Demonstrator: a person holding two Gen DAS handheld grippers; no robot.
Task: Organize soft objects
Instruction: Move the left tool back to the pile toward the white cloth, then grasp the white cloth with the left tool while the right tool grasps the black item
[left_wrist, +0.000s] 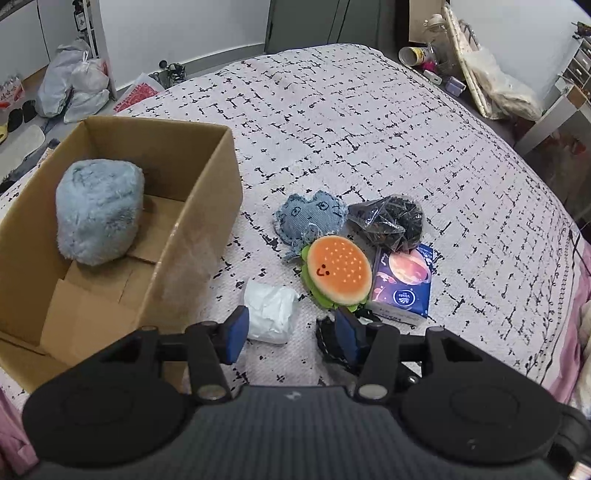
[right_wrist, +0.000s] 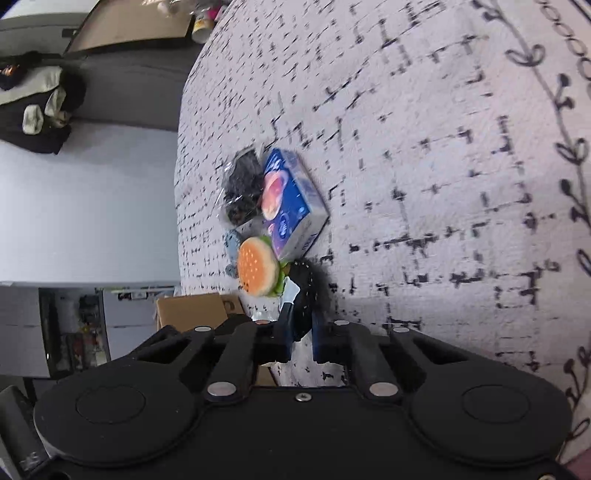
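So on the bed (left_wrist: 369, 122), going left to right: the cardboard box (left_wrist: 207, 206) holds a fluffy blue plush (left_wrist: 98, 210). Next to it the left hand-held gripper (left_wrist: 291, 338) hangs wide open with nothing in it, just above a crumpled white tissue (left_wrist: 271, 310). Then the denim plush (left_wrist: 310, 218), burger plush (left_wrist: 340, 275), a bag of black stuff (left_wrist: 388, 219) and the tissue pack (left_wrist: 404, 284), all bunched together. The right hand-held gripper (right_wrist: 301, 338) is tilted sideways, fingers narrowed around a black fuzzy thing (right_wrist: 308, 291), though the grip itself is hard to make out.
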